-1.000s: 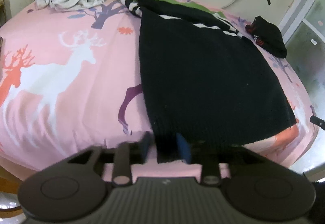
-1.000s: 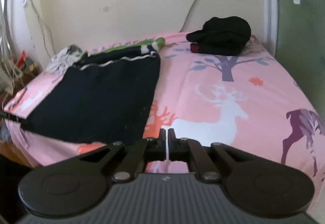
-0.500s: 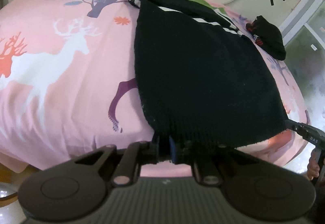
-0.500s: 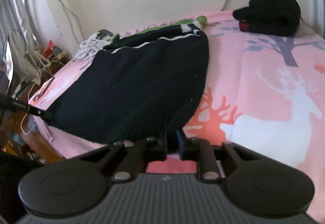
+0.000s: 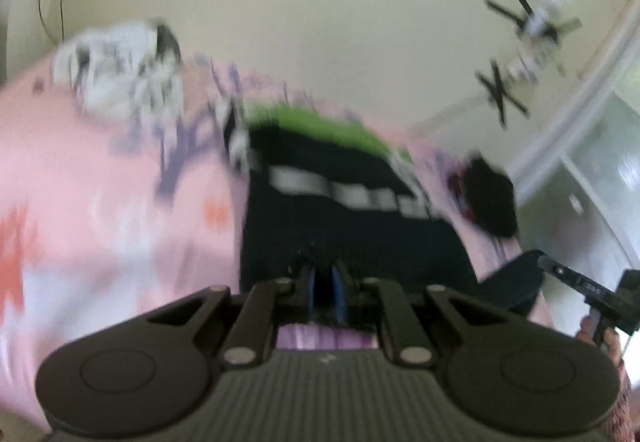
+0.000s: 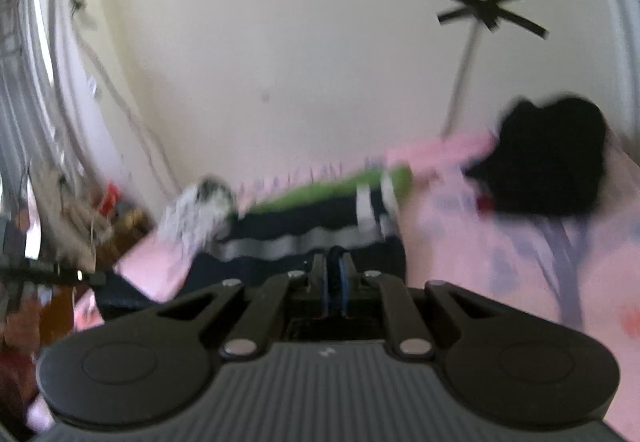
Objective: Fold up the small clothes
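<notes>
A black knit sweater [image 5: 352,226] with grey-white stripes and a green band lies on the pink deer-print bed [image 5: 100,209], its striped end toward the wall edge and its plain hem raised off the near edge. The left gripper [image 5: 323,292] pinches one hem corner between its blue pads, and the right gripper [image 6: 333,284] is pressed together on the other, dark cloth filling each narrow gap. Both views are smeared by motion, so the exact line of the hem between the two grips cannot be made out.

The step in hand looks to be carrying the hem over toward the striped end. Done well, that calls for both corners travelling level and together, with the hem kept taut so the fold falls square rather than skewed, and the grips holding until the cloth has settled flat.

A crumpled grey-white garment [image 5: 120,77] sits at the far left corner of the bed, and a folded black garment [image 6: 548,165] rests near the far right corner, well apart from the sweater.
</notes>
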{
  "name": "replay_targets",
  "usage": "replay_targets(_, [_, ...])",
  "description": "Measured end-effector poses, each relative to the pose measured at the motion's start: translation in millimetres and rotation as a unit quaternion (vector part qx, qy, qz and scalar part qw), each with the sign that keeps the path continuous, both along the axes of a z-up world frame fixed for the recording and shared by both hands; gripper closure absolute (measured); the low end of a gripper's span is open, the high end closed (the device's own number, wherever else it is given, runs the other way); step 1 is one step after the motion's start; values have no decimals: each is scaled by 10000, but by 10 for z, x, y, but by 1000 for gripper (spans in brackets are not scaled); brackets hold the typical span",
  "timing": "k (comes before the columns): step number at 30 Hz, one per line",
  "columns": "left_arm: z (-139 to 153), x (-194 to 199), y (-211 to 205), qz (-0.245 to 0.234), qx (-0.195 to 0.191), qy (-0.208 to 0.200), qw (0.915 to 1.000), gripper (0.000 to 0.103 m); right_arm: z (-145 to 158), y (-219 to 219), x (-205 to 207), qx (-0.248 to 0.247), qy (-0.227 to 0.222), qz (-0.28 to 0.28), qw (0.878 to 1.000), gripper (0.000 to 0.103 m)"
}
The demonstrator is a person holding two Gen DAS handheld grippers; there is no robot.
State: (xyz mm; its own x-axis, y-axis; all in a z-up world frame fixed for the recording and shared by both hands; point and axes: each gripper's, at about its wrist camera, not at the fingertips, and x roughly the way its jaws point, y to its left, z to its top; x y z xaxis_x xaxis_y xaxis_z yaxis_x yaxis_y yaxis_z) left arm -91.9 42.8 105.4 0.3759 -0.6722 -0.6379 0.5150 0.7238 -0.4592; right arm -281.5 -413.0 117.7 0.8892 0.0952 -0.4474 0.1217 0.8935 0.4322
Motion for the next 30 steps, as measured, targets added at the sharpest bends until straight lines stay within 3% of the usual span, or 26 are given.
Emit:
replay_targets(1, [36, 192, -100, 228, -6, -6, 9997, 89, 22, -74, 261, 43, -61, -116, 9999, 97])
replay_targets(2, [52, 392, -219, 547, 58, -60, 9985, 77, 24, -134, 532, -23, -90, -307, 9995, 96])
replay_targets(3, [39, 548, -316, 845, 224, -120, 9961, 66, -4, -183, 777, -232, -15, -540, 9983, 84])
replay_targets(4, [6, 688, -397, 1117, 461, -194, 9925, 52, -49, -219, 954, -355, 166, -667, 9970, 54])
replay_targets(5, [-40, 770, -421, 1289, 647, -175, 9894, 51, -106, -250, 1062, -343, 369, -803, 9955, 49])
replay_targets(7, [-159, 767, -374, 1168, 609, -39, 9913, 49, -234, -281, 998, -65, 418, -702, 9966, 53])
replay_targets(10, [-389, 645, -304, 1037, 826, -29, 9912, 35, -458, -185, 702, -85, 471, -426, 9979, 51])
replay_targets(12, [-581, 613, -351, 821, 943, 196, 9920, 35, -646, -123, 616, -191, 706, -370, 9966, 51])
replay_targets(14, [-749, 605, -454, 521, 1047, 389, 9924, 43, -800, -73, 625, -290, 944, -349, 9945, 52])
replay_targets(15, [-817, 590, -538, 390, 1144, 421, 9918, 48, -856, -58, 631, -255, 1057, -298, 9936, 66])
replay_targets(16, [-886, 585, -621, 280, 1255, 434, 9907, 72, -914, -45, 650, -177, 1171, -202, 9928, 91])
replay_targets(17, [-940, 549, -664, 199, 1402, 357, 9893, 84, -942, -32, 657, -173, 1216, -154, 9923, 92])
replay_targets(18, [-946, 502, -681, 166, 1545, 152, 9877, 87, -925, 17, 626, -370, 1226, -166, 9916, 99])
replay_targets(20, [-932, 425, -646, 48, 1694, 41, 9855, 90, -892, 65, 561, -719, 1274, -175, 9891, 102])
replay_targets(22, [-945, 392, -583, -22, 1766, 40, 9843, 90, -936, 13, 478, -785, 1366, -180, 9873, 101])
replay_targets(25, [-910, 398, -546, -56, 1835, 148, 9829, 81, -916, -29, 527, -702, 1461, -116, 9867, 96])
replay_targets(26, [-860, 427, -530, -93, 1854, 192, 9824, 79, -863, -36, 556, -816, 1485, -63, 9855, 90])
replay_targets(27, [-784, 460, -504, -129, 1830, 187, 9829, 79, -786, -57, 585, -925, 1470, -42, 9848, 64])
replay_targets(28, [-684, 500, -475, -110, 1779, 84, 9840, 79, -680, -83, 594, -1026, 1373, -71, 9852, 53])
replay_targets(30, [-439, 616, -477, 63, 1809, -309, 9830, 78, -413, -170, 729, -1177, 1181, -80, 9860, 53])
